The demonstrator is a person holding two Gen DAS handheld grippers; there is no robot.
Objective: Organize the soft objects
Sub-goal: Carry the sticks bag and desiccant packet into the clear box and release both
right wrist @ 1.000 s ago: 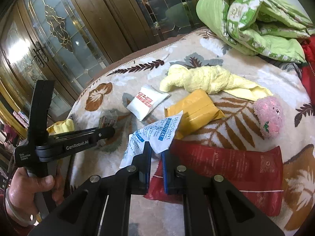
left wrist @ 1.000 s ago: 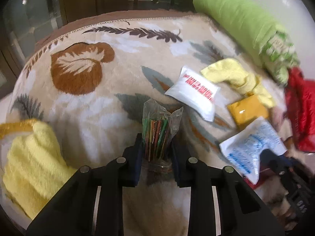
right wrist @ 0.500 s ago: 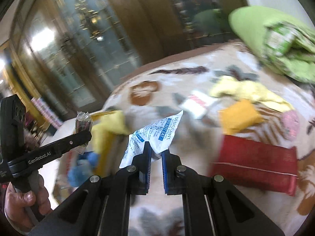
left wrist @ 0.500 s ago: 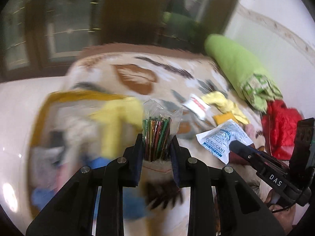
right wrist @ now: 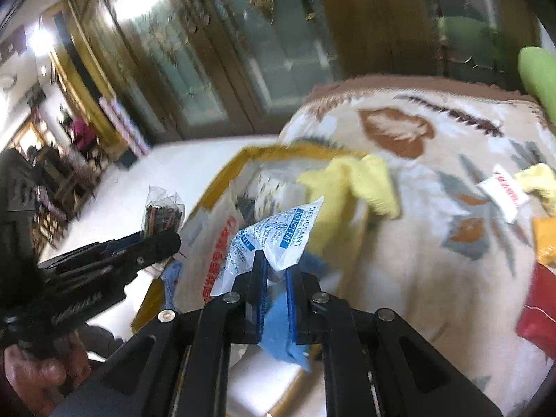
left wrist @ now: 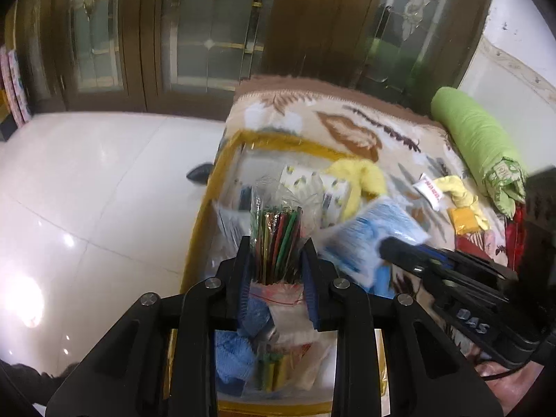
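Glass-fronted wooden cabinets [left wrist: 208,34] and a pale glossy floor [left wrist: 87,191] stand behind a bed under a leaf-patterned blanket [right wrist: 434,243], and at the blanket's near edge sits my gold-rimmed box [left wrist: 222,163], where the soft things are going.

My left gripper [left wrist: 276,264] is closed on a clear bag of coloured sticks [left wrist: 278,236], its blue pads pressing both sides, and I hold it directly above the box. My right gripper [right wrist: 275,278] is pinched shut on the lower corner of a white-and-blue desiccant packet [right wrist: 278,232], which stands up from the fingers over the box's bed-side rim.

Below them the box already holds a good heap: a blue knitted piece [left wrist: 232,354], what looks like another bundle of sticks [left wrist: 272,375], a printed white pack [left wrist: 333,191], a large white bag with red lettering [right wrist: 215,253], and a yellow towel [right wrist: 351,187] draped over the rim onto the blanket.

I judge the job past halfway but not finished. Neither carried item is let go yet. Out on the blanket there remain a small white sachet with red print [left wrist: 430,191], a second yellow cloth [left wrist: 455,191], an orange packet [left wrist: 464,220] and a red bag [right wrist: 538,312]. The green rolled quilt [left wrist: 476,139] at the far side is probably bedding, not something to pack.
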